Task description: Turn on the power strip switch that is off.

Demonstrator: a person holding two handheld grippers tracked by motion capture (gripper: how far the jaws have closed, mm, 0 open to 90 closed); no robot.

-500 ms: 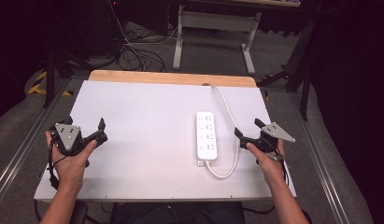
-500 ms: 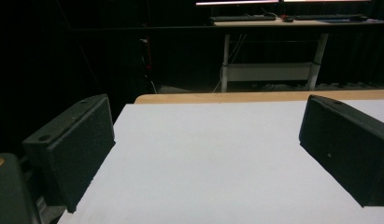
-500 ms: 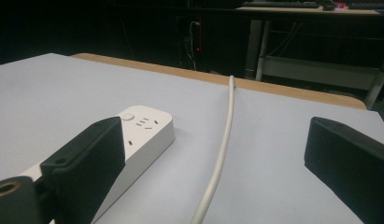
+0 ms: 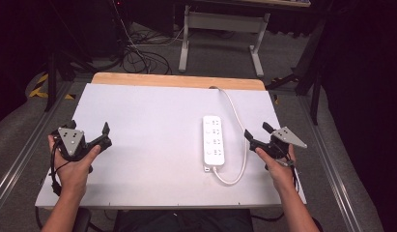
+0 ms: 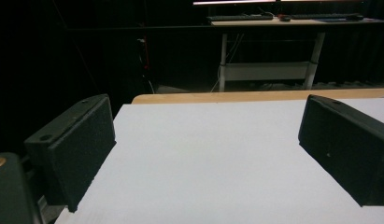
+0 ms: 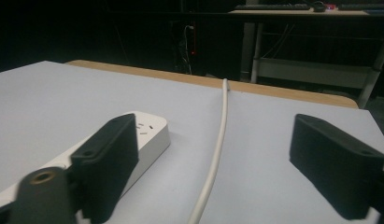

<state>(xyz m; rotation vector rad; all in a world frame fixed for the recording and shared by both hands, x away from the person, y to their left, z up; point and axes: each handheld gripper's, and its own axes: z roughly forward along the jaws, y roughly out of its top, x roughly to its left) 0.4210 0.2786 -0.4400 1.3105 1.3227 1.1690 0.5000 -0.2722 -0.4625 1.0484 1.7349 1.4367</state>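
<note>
LEFT: left gripper (image 4: 88, 137) jaws wide, empty, table's (image 4: 152, 159) left edge | RIGHT: right gripper (image 4: 258, 135) jaws wide, empty, just beside power strip (image 4: 213, 138) | RISK: a jaw may snag looped cord (image 4: 233, 178), dragging the strip.

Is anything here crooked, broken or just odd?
Nothing stands out. The white power strip lies flat and square on the white table, its cord looping round and off the far edge. Both grippers, left and right, are open and apart from it.
</note>
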